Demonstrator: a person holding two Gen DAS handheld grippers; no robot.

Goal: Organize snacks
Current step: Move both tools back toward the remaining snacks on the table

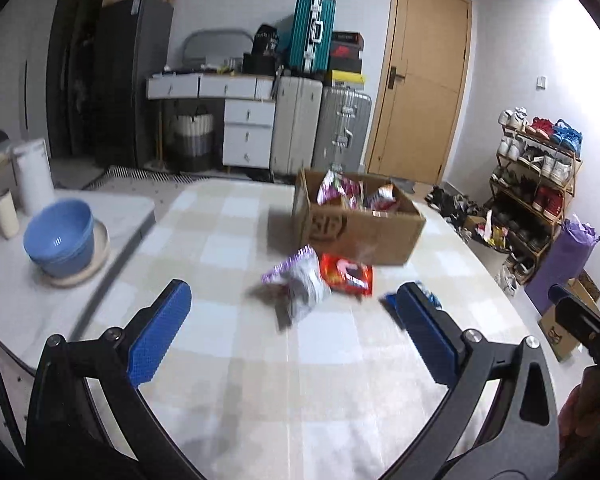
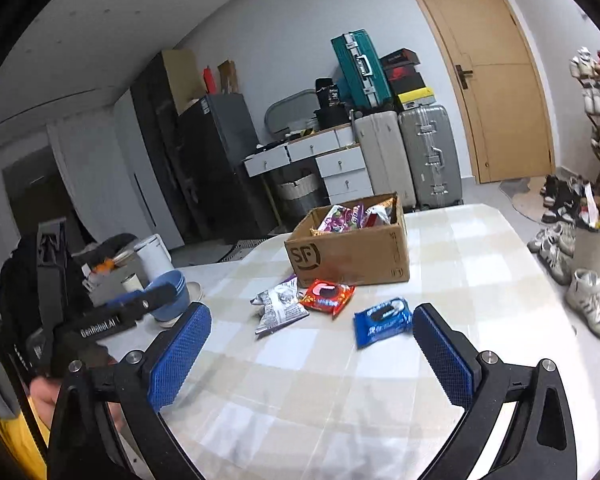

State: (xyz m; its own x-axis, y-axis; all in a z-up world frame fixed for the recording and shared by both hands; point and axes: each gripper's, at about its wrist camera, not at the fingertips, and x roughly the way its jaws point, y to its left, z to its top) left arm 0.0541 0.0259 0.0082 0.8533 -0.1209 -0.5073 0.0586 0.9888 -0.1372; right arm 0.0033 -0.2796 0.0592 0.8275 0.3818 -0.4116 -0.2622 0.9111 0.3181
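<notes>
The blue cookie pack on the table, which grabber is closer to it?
Right. The right gripper is open with the blue cookie pack just ahead, beside its right-hand finger. The left gripper is open too, aimed more at the silver bag.

checked tablecloth (image 2: pixel 340 380) (beige-white), blue packet (image 2: pixel 382 321) — red packet (image 2: pixel 327 295)

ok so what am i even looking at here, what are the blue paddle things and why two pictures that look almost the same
No robot arm here: a person holds a hand-held gripper in each hand, and each carries a fisheye camera looking along its two blue-padded fingers. One picture is from the left gripper, the other from the right gripper. Both are open and hold nothing.

They look over a table with a checked cloth. On it stands a cardboard box already holding snack packets. In front of it lie three loose packets: a silver and purple bag, a red biscuit packet and a blue biscuit packet. Blue bowls are stacked off to the left.
</notes>
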